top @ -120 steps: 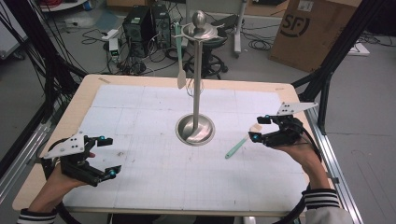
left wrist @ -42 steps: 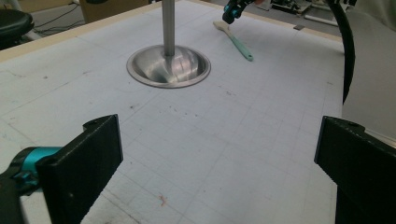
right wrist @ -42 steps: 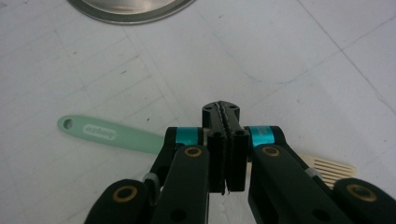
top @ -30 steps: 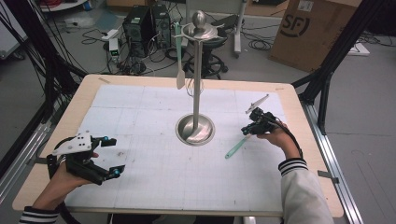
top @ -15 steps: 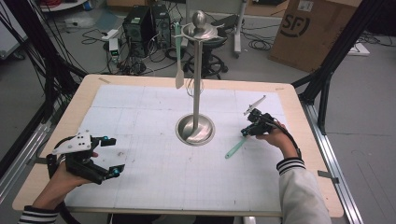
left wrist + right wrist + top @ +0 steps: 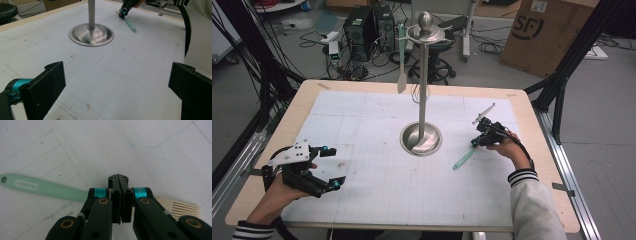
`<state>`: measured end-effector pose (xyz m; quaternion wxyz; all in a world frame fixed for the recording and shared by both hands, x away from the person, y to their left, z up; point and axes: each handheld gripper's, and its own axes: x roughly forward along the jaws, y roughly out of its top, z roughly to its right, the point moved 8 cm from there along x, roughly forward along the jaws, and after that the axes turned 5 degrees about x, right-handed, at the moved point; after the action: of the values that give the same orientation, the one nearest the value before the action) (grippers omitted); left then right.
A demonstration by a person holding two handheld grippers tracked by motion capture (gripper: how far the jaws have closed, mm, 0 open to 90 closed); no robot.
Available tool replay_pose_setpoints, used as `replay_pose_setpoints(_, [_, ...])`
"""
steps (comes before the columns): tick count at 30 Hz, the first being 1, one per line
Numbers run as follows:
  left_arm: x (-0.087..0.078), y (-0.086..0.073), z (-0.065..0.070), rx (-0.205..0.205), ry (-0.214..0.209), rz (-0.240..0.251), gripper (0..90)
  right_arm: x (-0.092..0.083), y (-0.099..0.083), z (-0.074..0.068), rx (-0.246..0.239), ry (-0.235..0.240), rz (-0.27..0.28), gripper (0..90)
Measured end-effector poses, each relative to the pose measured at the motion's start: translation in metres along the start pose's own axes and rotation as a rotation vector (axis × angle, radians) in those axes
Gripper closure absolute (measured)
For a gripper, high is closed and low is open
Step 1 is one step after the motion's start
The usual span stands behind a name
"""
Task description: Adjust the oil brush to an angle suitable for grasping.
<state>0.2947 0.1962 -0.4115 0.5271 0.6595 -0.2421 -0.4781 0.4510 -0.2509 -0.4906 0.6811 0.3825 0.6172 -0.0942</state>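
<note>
The right gripper, jaws pressed together, sits over the green-handled brush; its handle runs toward nine o'clock, bristles toward three. The left gripper gapes apart.

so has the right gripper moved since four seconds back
Yes. The right gripper has come in toward the metal stand and dropped onto the green brush, its fingers closed over the brush.
</note>
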Motion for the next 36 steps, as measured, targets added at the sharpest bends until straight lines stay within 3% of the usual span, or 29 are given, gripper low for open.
replay_pose_setpoints(16, [0.001,0.000,0.002,0.006,-0.002,0.001,1.7,-0.008,-0.016,-0.004,-0.005,0.014,-0.068,89.5])
replay_pose_setpoints(36, [0.003,0.002,0.004,0.009,-0.007,0.005,1.7,-0.017,-0.036,-0.015,-0.006,0.044,-0.090,89.5])
